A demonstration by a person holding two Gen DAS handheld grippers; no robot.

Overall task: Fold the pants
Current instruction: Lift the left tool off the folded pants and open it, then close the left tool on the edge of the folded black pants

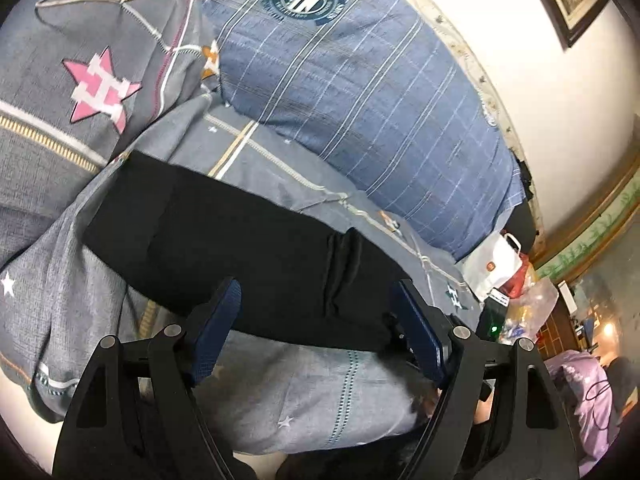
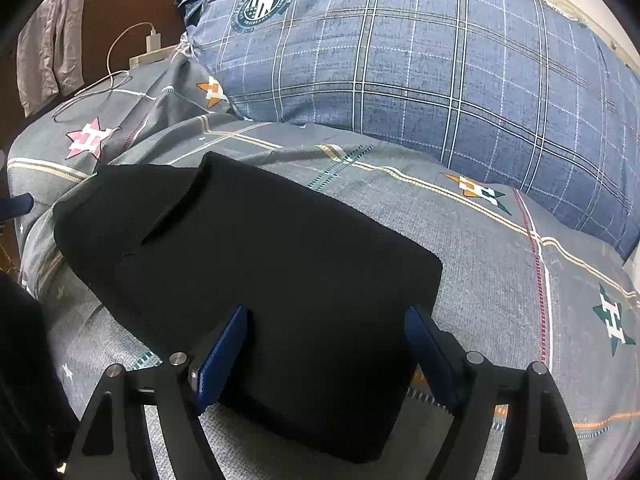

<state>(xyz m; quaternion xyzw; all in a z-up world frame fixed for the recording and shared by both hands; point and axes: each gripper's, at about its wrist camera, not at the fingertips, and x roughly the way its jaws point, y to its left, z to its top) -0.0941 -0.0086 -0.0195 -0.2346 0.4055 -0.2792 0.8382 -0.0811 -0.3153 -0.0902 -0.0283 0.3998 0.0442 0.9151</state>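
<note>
The black pants (image 2: 256, 264) lie folded into a thick rectangular bundle on the grey star-patterned bed cover (image 2: 500, 280). My right gripper (image 2: 326, 344) is open and straddles the near end of the bundle, one blue pad over the cloth and the other at its right edge, neither visibly pressing. In the left wrist view the same pants (image 1: 240, 240) stretch across the bed cover (image 1: 300, 400), with a bunched fold near their right end. My left gripper (image 1: 320, 316) hangs open just in front of and above them, with nothing held between its blue pads.
A large blue plaid pillow (image 2: 440, 80) lies behind the pants, seen too in the left wrist view (image 1: 360, 92). A white charger with cable (image 2: 152, 40) sits at the back left. A white bag (image 1: 496, 264) and clutter stand beside the bed at right.
</note>
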